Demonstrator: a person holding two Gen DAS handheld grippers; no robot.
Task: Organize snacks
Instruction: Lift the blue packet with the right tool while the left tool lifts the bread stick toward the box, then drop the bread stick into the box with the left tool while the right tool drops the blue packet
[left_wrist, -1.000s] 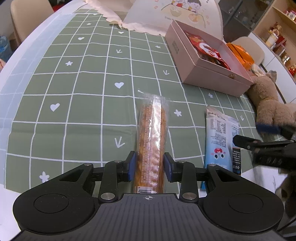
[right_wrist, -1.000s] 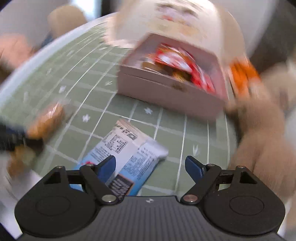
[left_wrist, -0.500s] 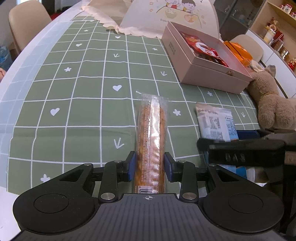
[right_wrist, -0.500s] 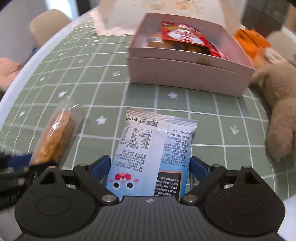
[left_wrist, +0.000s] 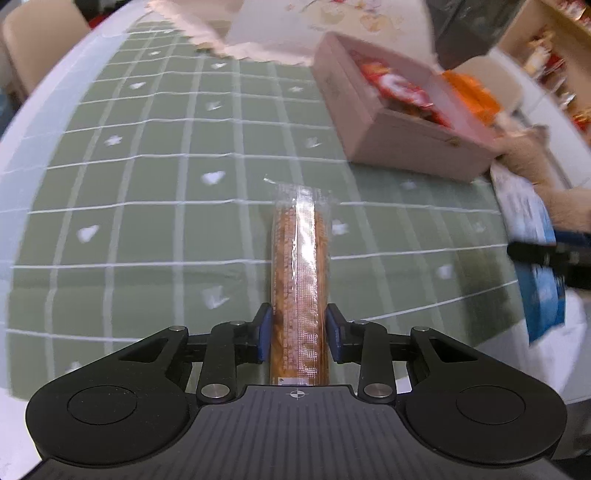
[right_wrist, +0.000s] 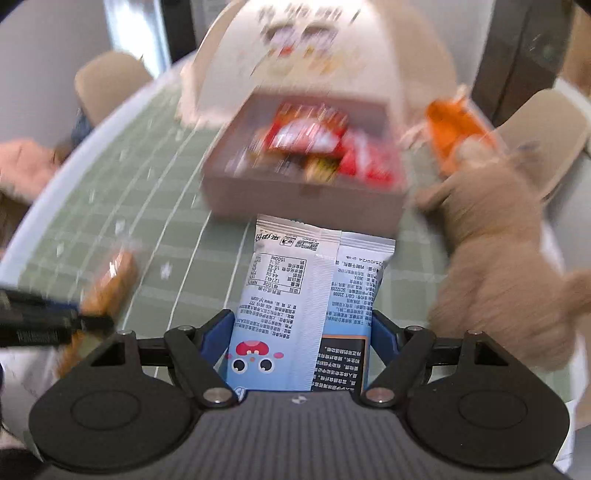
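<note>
Blue-padded left tool (left_wrist: 298, 326) pinches the orange biscuit pack (left_wrist: 300, 273); right tool (right_wrist: 301, 338) clamps the blue snack bag (right_wrist: 306, 310).

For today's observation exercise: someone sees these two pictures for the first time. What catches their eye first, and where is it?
Dead centre of each view is a gripped snack: the left claw is shut on a long orange cracker pack, the right claw on a blue-and-white snack bag. Beyond them on the green checked tablecloth stands an open pink box with red packets inside, a brown plush toy to its right.
</note>
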